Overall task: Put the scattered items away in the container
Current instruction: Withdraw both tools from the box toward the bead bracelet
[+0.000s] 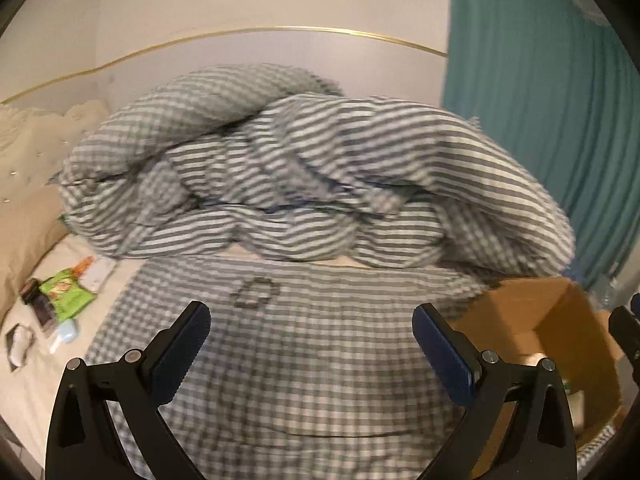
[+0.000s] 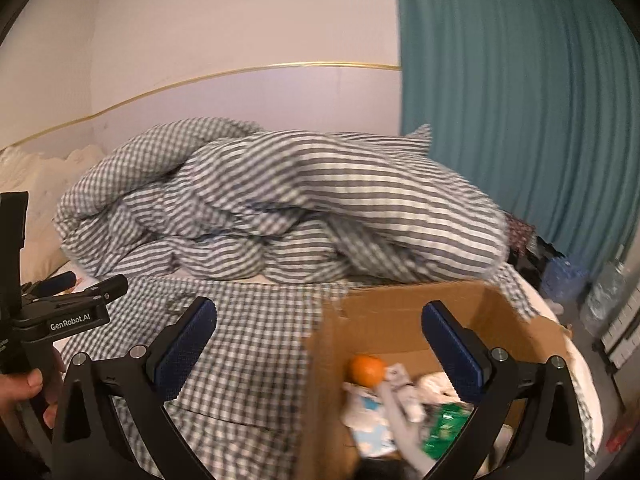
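A cardboard box (image 2: pixel 404 312) stands on the bed at the right; it also shows in the left wrist view (image 1: pixel 560 320). Inside lie an orange (image 2: pixel 368 369), a green packet (image 2: pixel 444 426) and several pale soft items. My right gripper (image 2: pixel 320 344) is open and empty above the box's left wall. My left gripper (image 1: pixel 310 344) is open and empty over the checked sheet. Scattered items lie at the far left of the bed: a green packet (image 1: pixel 68 294), an orange-tipped item (image 1: pixel 82 266), a pale blue item (image 1: pixel 66 330) and dark small packets (image 1: pixel 38 300).
A crumpled striped and checked duvet (image 1: pixel 300 176) fills the middle of the bed. A small dark ring-shaped thing (image 1: pixel 254 292) lies on the checked sheet (image 1: pixel 300 360). Beige pillows (image 1: pixel 28 160) at left. A teal curtain (image 2: pixel 520 120) hangs at right, with water bottles (image 2: pixel 604 292) below.
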A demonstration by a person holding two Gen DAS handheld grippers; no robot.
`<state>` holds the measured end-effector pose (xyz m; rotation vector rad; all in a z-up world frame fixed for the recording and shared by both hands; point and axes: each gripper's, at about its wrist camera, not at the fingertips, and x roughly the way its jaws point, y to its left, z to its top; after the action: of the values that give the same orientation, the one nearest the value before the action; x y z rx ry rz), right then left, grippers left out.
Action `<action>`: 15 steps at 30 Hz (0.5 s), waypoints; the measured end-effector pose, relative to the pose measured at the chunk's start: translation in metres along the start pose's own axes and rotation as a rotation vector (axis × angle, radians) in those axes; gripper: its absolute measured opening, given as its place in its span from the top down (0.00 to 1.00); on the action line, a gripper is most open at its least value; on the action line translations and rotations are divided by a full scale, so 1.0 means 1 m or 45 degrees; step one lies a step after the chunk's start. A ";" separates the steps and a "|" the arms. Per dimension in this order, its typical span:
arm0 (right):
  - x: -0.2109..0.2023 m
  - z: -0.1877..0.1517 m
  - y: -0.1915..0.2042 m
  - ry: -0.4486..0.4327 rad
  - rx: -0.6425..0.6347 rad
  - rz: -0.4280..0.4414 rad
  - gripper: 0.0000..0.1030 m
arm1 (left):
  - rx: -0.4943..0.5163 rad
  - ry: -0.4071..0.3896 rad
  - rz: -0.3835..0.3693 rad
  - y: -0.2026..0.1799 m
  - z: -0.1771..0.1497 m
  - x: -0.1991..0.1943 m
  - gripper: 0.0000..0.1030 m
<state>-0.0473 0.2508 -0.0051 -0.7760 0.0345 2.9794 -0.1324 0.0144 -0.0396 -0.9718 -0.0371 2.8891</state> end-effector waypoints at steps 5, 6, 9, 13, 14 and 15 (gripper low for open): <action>0.027 0.003 0.052 0.037 -0.054 0.101 0.00 | -0.019 -0.015 0.107 0.051 -0.002 -0.001 0.00; 0.032 0.004 0.062 0.050 -0.058 0.124 0.00 | -0.029 -0.014 0.130 0.064 -0.002 0.000 0.00; 0.054 0.006 0.090 0.078 -0.081 0.188 0.00 | -0.056 0.002 0.173 0.091 -0.003 0.001 0.00; 0.082 0.007 0.125 0.098 -0.097 0.247 0.00 | -0.098 0.021 0.210 0.124 -0.005 0.003 0.00; 0.090 0.006 0.133 0.107 -0.100 0.260 0.00 | -0.106 0.024 0.221 0.134 -0.006 0.003 0.00; 0.097 0.006 0.140 0.116 -0.103 0.266 0.00 | -0.111 0.026 0.231 0.140 -0.008 0.003 0.00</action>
<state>-0.1444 0.1162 -0.0467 -0.9750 -0.0010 3.1556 -0.1412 -0.1243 -0.0548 -1.0719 -0.0776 3.0645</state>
